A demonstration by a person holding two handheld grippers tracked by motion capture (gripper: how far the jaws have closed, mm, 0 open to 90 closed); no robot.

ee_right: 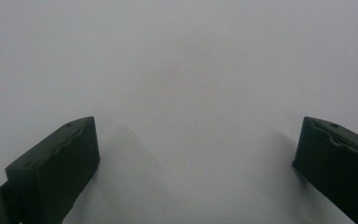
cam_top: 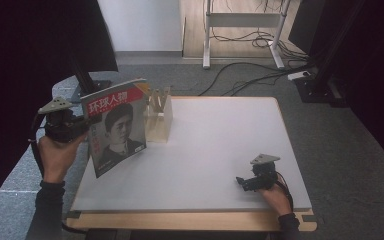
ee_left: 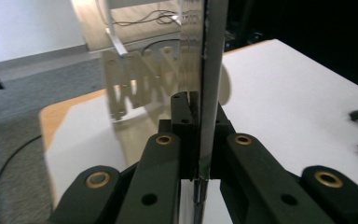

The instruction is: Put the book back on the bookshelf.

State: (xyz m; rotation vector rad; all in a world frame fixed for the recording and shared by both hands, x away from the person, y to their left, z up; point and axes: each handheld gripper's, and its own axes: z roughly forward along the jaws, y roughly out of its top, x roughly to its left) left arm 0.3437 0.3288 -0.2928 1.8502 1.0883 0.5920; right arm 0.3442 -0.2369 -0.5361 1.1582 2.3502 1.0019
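- Glossy paper is what the magazine (cam_top: 116, 125) is made of: a thin, stapled issue with a red-lettered title and a dark portrait on the cover, held upright in the air over the left edge of the bench (cam_top: 215, 150), its lower corner hanging near the bench's surface.
- I judge it light but floppy; held by one edge it will sag and swing, and the slick cover could slide between the pads if the grip loosens.
- The left claw (cam_top: 86, 121) is clenched on the magazine's left edge. In the left gripper view its jaws press from both sides on the thin edge (ee_left: 208, 93), which runs straight up between them.
- The best hold, to my eye, is at the spine or close to it, about halfway up, where the pages are bound and stiffest; a grip at a loose corner would let the sheets fan out or crease.
- Just behind the magazine stands a pale wooden rack (cam_top: 158, 116) with upright slats, near the back left corner of the bench; the glossy cover mirrors it in the left gripper view (ee_left: 135, 84). A slot there looks a likely place for the magazine, and sliding it in would call for keeping the lower edge straight.
- The right claw (cam_top: 241, 182) rests low on the bench near its front right corner, released, jaws spread wide with nothing between them and white surface (ee_right: 186, 93) beneath.
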